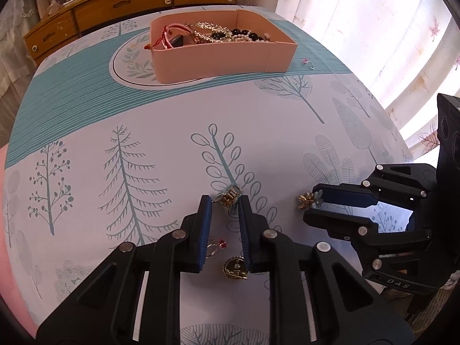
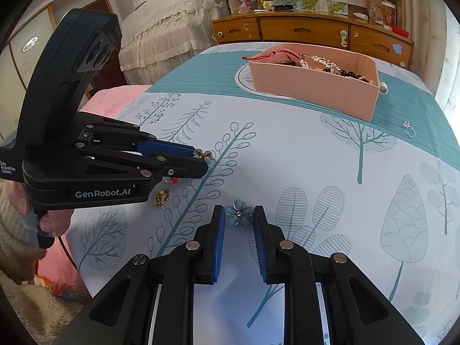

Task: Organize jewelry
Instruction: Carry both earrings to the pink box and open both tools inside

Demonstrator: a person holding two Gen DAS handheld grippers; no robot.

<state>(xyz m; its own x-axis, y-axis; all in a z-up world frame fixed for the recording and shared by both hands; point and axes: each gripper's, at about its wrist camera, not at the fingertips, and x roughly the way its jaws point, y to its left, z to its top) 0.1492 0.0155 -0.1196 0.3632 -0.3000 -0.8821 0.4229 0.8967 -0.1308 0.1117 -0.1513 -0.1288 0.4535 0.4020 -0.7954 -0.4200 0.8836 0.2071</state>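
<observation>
Both grippers pinch pieces mid-bed for carrying: left gripper [image 1: 225, 201] clamps a gold brooch [image 1: 228, 197], right gripper [image 2: 238, 215] a blue flower [image 2: 238, 214]. Box [image 1: 218, 57] waits toward the far edge; rings remain loose.

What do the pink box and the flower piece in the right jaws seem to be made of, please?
Pink box: probably matte card or thin plastic; flat folded walls with a seam at one corner, no gloss.
Flower piece: glossy pale-blue petals, likely enamel or shell on gold-toned metal, with a small sparkling centre stone.
</observation>
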